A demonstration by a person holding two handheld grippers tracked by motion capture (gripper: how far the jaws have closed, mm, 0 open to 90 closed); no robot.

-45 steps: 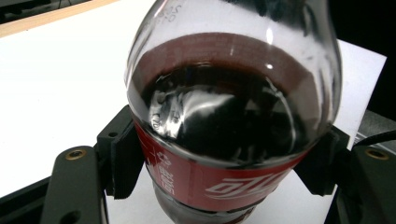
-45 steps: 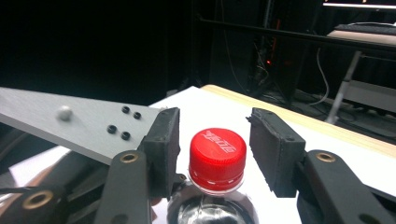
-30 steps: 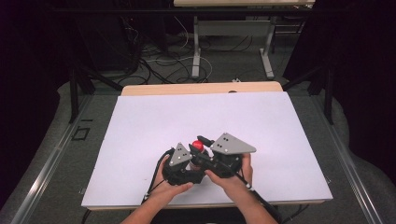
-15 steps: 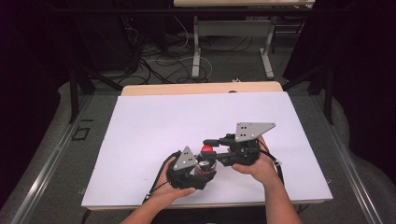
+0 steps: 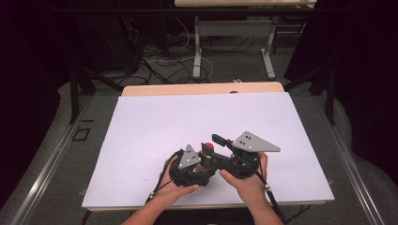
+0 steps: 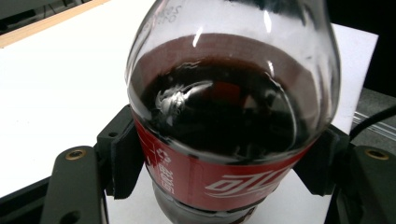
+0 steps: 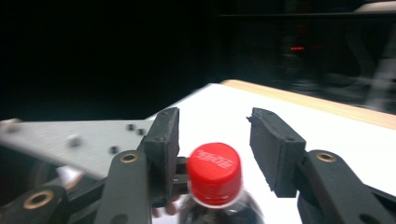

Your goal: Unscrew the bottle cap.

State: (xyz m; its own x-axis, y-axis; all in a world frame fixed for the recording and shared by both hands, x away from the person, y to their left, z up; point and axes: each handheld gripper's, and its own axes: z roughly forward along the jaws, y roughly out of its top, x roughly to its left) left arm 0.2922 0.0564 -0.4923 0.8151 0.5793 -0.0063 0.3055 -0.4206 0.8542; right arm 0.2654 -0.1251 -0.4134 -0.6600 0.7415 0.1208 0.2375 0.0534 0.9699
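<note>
A cola bottle (image 6: 229,121) with a red label and dark drink stands on the white table (image 5: 187,117) near its front edge. My left gripper (image 6: 224,163) is shut on the bottle's body at label height, one jaw on each side. In the high view the left gripper (image 5: 199,166) sits low under the bottle's red cap (image 5: 207,146). My right gripper (image 7: 217,137) is open, its two pads flanking the red cap (image 7: 214,172) with a gap on both sides. The high view shows the right gripper (image 5: 214,143) reaching in from the right at cap height.
Both hands work at the front middle of the white sheet, which has broad bare room behind and to both sides. The table's wooden far edge (image 5: 202,88) lies beyond. Cables and desk legs (image 5: 197,51) fill the dark floor behind.
The right gripper swung out to the right and away from the bottle, then came back left, so its open jaws now straddle the cap. The left gripper kept its hold.
</note>
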